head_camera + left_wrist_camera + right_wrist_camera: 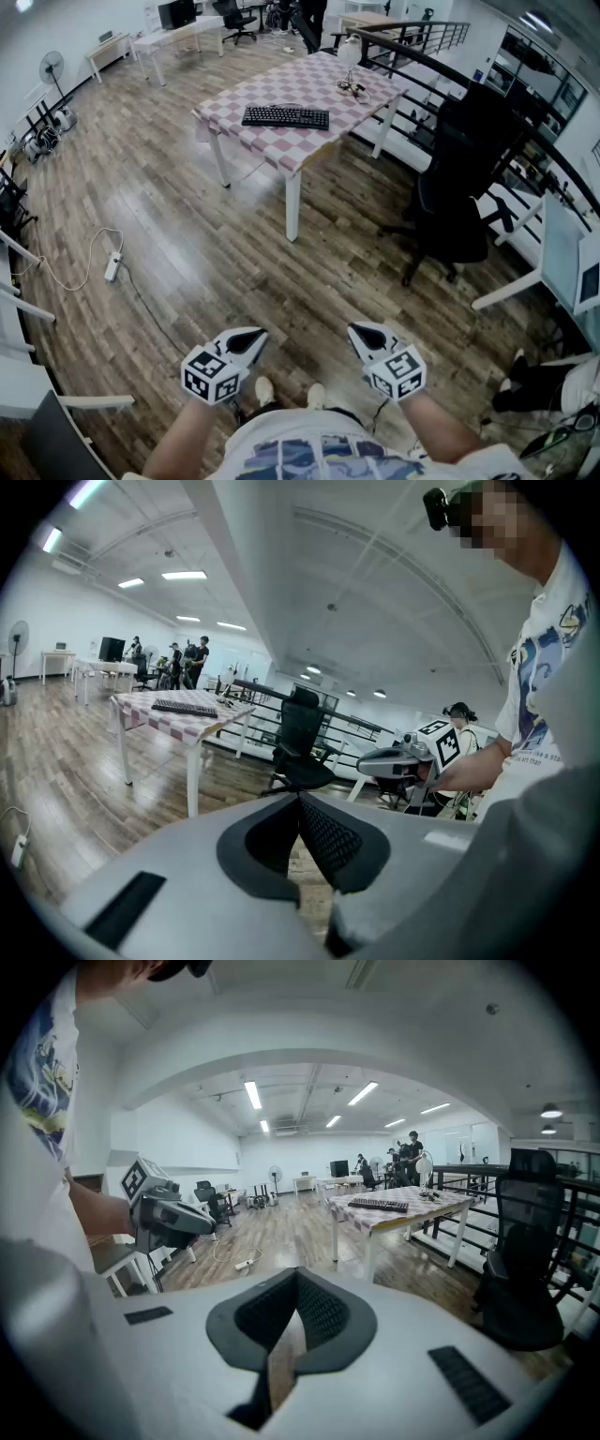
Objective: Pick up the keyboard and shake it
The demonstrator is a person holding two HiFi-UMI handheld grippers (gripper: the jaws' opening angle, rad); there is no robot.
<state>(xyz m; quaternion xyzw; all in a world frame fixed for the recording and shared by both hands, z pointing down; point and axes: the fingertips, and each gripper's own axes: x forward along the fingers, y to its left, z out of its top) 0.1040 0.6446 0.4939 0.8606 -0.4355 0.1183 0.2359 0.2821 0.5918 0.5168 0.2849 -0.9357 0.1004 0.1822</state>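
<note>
The person stands on a wooden floor (187, 234), well apart from the table (328, 84), and holds both grippers low in front of the body. The left gripper (251, 336) and the right gripper (361, 333) are side by side near the bottom of the head view, with a gap between them. Both point forward and a little downward, toward the floor in front of the person.

In the left gripper view, the fingers (328, 841) of the left gripper are pressed together at the tips and nothing is between them. In the right gripper view, the fingers (323, 1312) of the right gripper are also pressed together, and they too hold nothing. Each gripper view shows the other gripper at its side, held in the person's hand.

The keyboard (286, 117) is black and lies flat on the table, near the table edge that faces the person. It is far from both grippers and no gripper touches it. The table has white legs and a cloth with pink and white squares. At the far end of the table stands a small white object (350, 52); its kind cannot be told.

A black office chair (455, 187) stands to the right of the table, beside a dark railing (412, 56). On the floor at the left lies a white power strip (112, 267) with its cable. More tables and some people are at the far end of the room.
</note>
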